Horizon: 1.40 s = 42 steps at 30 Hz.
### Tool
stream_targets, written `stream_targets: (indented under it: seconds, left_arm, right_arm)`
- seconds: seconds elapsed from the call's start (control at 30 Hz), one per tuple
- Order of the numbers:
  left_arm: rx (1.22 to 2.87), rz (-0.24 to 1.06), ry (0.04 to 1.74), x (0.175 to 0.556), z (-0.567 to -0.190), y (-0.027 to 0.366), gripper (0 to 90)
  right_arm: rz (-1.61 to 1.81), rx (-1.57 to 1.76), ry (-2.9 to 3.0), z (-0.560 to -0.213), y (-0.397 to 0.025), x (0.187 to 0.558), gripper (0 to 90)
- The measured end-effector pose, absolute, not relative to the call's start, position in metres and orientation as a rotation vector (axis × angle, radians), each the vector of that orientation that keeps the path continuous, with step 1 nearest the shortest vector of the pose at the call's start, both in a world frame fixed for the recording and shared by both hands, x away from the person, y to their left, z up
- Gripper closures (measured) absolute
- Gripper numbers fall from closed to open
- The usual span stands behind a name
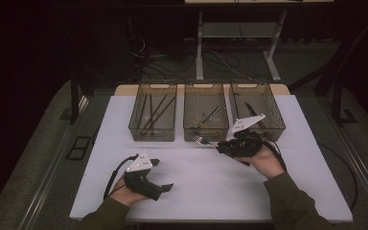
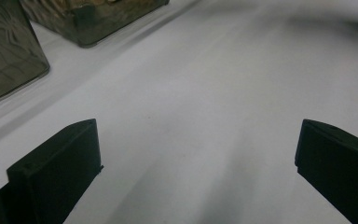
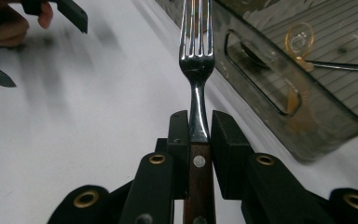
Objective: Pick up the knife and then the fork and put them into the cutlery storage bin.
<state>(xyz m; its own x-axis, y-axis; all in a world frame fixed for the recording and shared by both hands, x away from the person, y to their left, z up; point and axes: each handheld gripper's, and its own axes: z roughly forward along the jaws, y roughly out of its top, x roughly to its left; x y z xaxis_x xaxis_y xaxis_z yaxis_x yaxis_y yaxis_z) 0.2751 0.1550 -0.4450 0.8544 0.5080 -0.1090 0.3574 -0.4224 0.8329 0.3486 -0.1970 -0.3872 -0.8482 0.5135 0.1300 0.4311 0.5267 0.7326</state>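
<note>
A steel fork with a brown wooden handle is clamped between the jaws of my right gripper, its tines pointing ahead beside a smoky bin. From above, that fork sticks out leftward from the right gripper, just in front of the middle bin. My left gripper hovers low over the near-left part of the white table, its jaws wide apart. Nothing lies between the black fingers in the left gripper view.
Three smoky see-through bins stand in a row at the table's far side: the left bin holds long thin sticks, the middle one utensils, the right bin dark-handled cutlery. Beyond are desk legs and cables on the floor.
</note>
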Motion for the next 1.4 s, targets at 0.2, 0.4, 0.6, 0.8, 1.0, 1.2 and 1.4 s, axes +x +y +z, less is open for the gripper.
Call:
stream_targets:
  seconds: [0.2, 0.4, 0.6, 0.8, 1.0, 1.2, 1.4]
  left_arm:
    - [2.061, 0.198, 0.624, 0.274, -0.444, 0.154, 0.0]
    - [2.061, 0.196, 0.624, 0.274, -0.444, 0.155, 0.0]
    - [2.063, 0.195, 0.623, 0.275, -0.445, 0.155, 0.0]
    - [2.062, 0.196, 0.631, 0.275, -0.445, 0.154, 0.0]
    - [2.063, 0.196, 0.630, 0.275, -0.445, 0.154, 0.0]
    - [2.061, 0.195, 0.632, 0.275, -0.445, 0.154, 0.0]
    - [2.057, 0.191, 0.634, 0.275, -0.445, 0.154, 0.0]
  right_arm:
    - [1.243, 0.838, 2.626, -0.378, -0.207, 0.351, 77.8]
    - [1.260, 0.873, 2.579, -0.369, -0.221, 0.355, 77.8]
    - [1.273, 0.910, 2.537, -0.363, -0.233, 0.362, 77.8]
    - [1.261, 0.948, 2.507, -0.358, -0.242, 0.371, 77.8]
    - [1.248, 0.996, 2.474, -0.350, -0.253, 0.382, 77.8]
    - [1.215, 1.035, 2.445, -0.344, -0.263, 0.397, 77.8]
    - [1.169, 1.080, 2.424, -0.340, -0.270, 0.412, 77.8]
